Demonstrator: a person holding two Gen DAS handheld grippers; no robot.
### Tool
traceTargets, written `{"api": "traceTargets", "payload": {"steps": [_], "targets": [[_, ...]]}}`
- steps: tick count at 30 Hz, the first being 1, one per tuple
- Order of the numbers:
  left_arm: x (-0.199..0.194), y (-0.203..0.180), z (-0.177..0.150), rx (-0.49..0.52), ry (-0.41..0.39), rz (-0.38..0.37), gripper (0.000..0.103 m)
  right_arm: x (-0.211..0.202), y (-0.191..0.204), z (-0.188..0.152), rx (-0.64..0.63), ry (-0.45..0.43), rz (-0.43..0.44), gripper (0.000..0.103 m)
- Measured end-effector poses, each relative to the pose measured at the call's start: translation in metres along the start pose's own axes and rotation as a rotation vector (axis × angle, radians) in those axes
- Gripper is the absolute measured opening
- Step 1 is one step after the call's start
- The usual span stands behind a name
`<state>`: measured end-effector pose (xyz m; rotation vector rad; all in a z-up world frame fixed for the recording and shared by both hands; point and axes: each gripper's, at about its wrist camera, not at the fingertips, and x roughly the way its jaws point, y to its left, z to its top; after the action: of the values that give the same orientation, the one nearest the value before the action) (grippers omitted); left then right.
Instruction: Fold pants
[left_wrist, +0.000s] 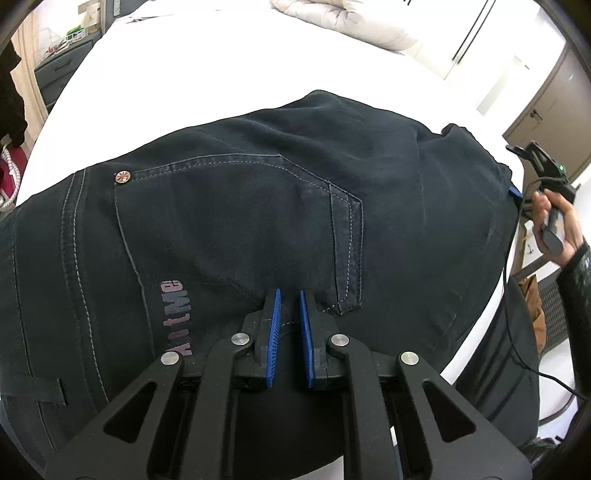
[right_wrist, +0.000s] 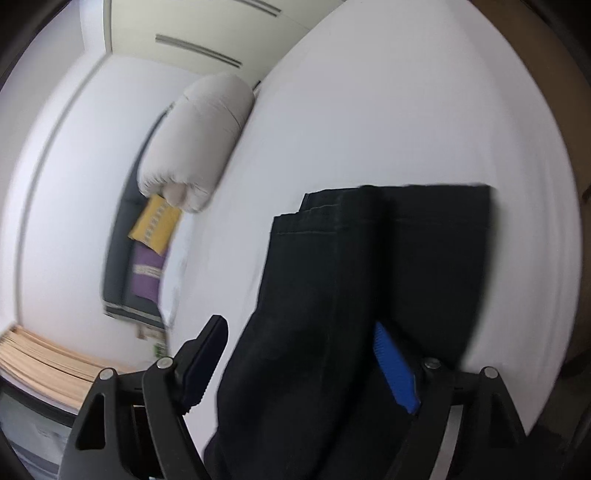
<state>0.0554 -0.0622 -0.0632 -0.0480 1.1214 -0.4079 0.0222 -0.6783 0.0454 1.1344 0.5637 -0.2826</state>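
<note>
Dark pants (left_wrist: 258, 206) lie near the white bed's (left_wrist: 221, 66) edge, left claw (left_wrist: 289, 295) nearly together above the pocket, right claw (right_wrist: 295, 332) spread around the legs.

The dark navy jeans (left_wrist: 258, 192) lie on a white bed, seat side up, showing a back pocket (left_wrist: 236, 225) with pale stitching, a copper rivet (left_wrist: 123, 177) at its corner and faded pink lettering (left_wrist: 177, 317) beside it. In the right wrist view the legs (right_wrist: 369, 266) lie stacked, their hems (right_wrist: 388, 195) nearly aligned.
</note>
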Motion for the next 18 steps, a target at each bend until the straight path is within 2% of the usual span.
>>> {"api": "traceTargets", "payload": {"steps": [2,3,4,10,12,18], "targets": [[0.001,-0.002,0.001,-0.002,0.001,0.003,0.011,0.014,0.005,0.017,-0.026,0.025,-0.046,0.047],[0.001,-0.003,0.001,-0.002,0.002,0.004,0.011,0.018,0.002,0.02,-0.021,0.034,-0.06,0.019],[0.002,-0.004,0.001,-0.003,0.004,0.003,0.011,0.019,-0.003,0.023,-0.002,0.033,-0.074,0.006],[0.001,0.002,0.002,-0.001,0.01,-0.01,0.011,-0.028,-0.025,0.023,0.02,-0.05,-0.065,0.004],[0.002,0.005,0.003,0.0,0.012,-0.013,0.011,-0.041,-0.036,0.024,0.025,-0.074,-0.088,0.004],[0.002,0.007,0.006,0.004,0.013,-0.012,0.011,-0.044,-0.059,0.027,0.063,-0.079,-0.102,0.003]]}}
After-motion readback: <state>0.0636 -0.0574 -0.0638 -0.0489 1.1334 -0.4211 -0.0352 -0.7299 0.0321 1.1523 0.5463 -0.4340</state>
